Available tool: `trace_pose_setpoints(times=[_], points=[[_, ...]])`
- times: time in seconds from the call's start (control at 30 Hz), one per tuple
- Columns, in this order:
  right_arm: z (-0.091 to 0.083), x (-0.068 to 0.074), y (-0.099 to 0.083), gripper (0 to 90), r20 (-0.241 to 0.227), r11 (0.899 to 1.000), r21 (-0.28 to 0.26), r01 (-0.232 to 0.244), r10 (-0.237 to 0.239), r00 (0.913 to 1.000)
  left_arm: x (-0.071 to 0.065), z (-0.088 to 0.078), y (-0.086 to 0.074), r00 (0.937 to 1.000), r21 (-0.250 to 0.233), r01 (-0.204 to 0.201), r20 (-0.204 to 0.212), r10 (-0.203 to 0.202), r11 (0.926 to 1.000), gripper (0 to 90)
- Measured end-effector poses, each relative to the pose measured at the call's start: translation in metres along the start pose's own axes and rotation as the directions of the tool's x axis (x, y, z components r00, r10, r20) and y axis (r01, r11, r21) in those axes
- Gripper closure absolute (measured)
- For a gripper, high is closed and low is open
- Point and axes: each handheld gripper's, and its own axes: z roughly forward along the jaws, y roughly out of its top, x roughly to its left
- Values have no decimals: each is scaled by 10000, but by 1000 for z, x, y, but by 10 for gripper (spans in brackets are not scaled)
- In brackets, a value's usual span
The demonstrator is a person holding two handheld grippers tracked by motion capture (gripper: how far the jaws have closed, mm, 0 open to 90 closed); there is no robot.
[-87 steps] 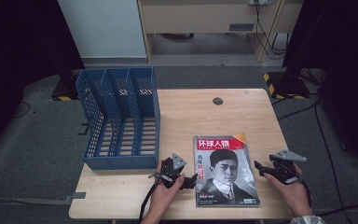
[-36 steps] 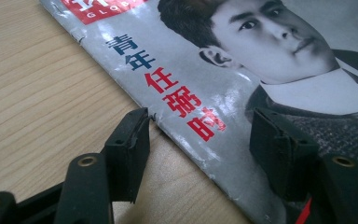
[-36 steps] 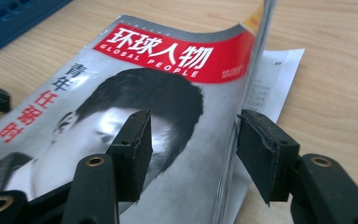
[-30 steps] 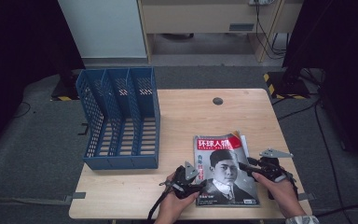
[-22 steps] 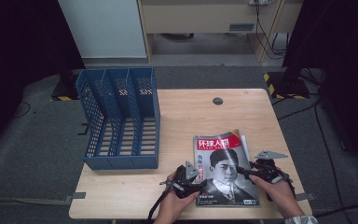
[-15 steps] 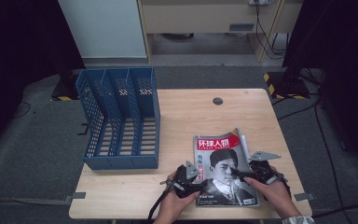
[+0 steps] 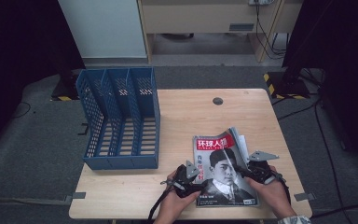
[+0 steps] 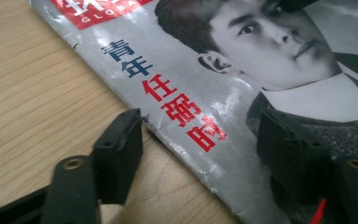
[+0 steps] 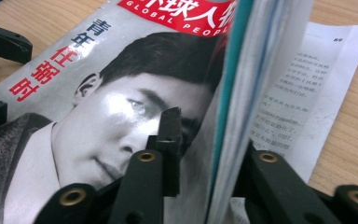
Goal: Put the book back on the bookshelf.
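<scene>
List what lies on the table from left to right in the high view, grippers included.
Blue file rack → left gripper at the magazine's left edge → magazine → right gripper, its jaws just closing on the lifted right-hand pages.

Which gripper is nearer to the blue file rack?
Left. The left gripper sits at the magazine's left edge, the side toward the rack. The right gripper pinches the magazine's right-hand pages, farther away.
</scene>
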Motion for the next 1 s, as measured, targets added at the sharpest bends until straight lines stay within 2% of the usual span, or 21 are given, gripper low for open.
trace_pose_setpoints(times=[0.03,0.1,0.3,0.4,0.47,0.63,0.7,0.73,0.77,0.9,1.0], points=[[0,0,0,766,0,10000,0,0,0,10000,0,0,0,10000,0,0,0,0,10000,256],[-1,0,0,801,-3,9999,-99,43,-43,10000,3,0,0,9997,7,245,-43,-245,9997,202],[-2,-1,1,844,-87,9995,-302,-33,30,10000,11,-2,-1,9992,-95,404,-71,-404,9991,131],[-3,0,2,861,-118,9991,-405,-117,113,9999,14,-2,-1,9987,-100,503,61,-502,9987,86],[-5,1,3,874,-150,9982,-592,-6,-3,9999,18,-3,-2,9961,-99,872,120,-871,9961,77],[-8,3,5,878,-191,9963,-813,295,-312,9993,20,-3,-2,9941,-75,1012,399,-1009,9948,50],[-10,4,7,878,-351,9938,-1077,283,-323,9989,21,-3,-2,9941,-74,992,450,-988,9950,52],[-13,5,9,879,-458,9910,-1277,414,-475,9978,20,-3,-2,9940,-88,976,506,-971,9952,56],[-13,5,9,879,-458,9910,-1277,414,-475,9978,20,-3,-2,9940,-88,976,506,-971,9952,58],[-19,7,12,879,-759,9794,-1869,759,-915,9929,19,-1,-1,9922,-117,934,844,-921,9956,65],[-22,8,14,880,-867,9737,-2140,781,-986,9913,18,-1,-1,9909,-145,982,940,-964,9951,65]])
